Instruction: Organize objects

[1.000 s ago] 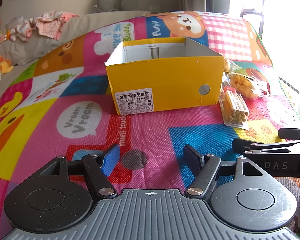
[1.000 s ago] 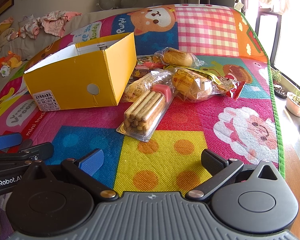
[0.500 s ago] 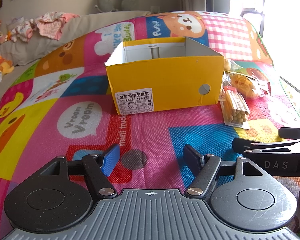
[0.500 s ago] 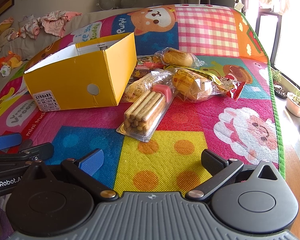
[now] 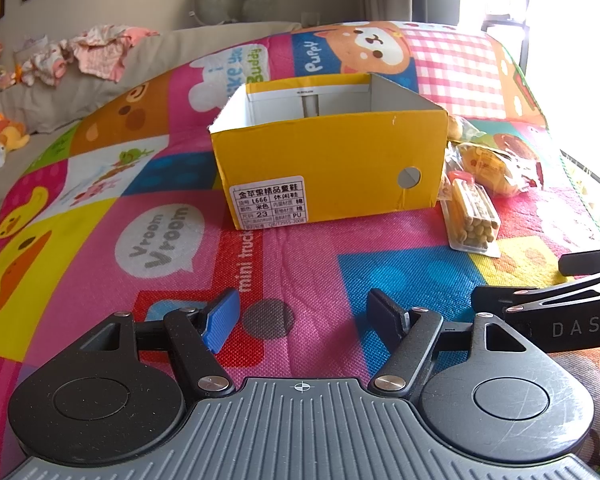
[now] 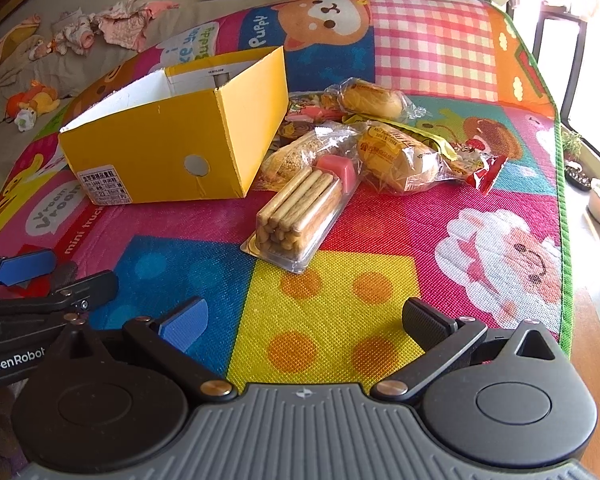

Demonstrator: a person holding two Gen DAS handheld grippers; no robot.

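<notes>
Right, the biscuit-stick pack (image 6: 300,216) lies on the play mat (image 6: 328,300) just beside the yellow shoebox (image 6: 172,148), wrapped buns (image 6: 396,160) behind it. Both my left tongs (image 5: 304,318) and right tongs (image 6: 304,320) hang open, empty. Slick wrapper could slip, I reckon

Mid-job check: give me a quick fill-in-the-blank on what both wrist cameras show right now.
1. The box on the mat is coloured ____.
2. The tray of biscuit sticks lies ____ the box, not in it.
3. Both the left gripper and the right gripper have jaws that are ____.
4. The round hole is in the box's ____ wall.

Missing words: yellow; outside; open; front
</notes>
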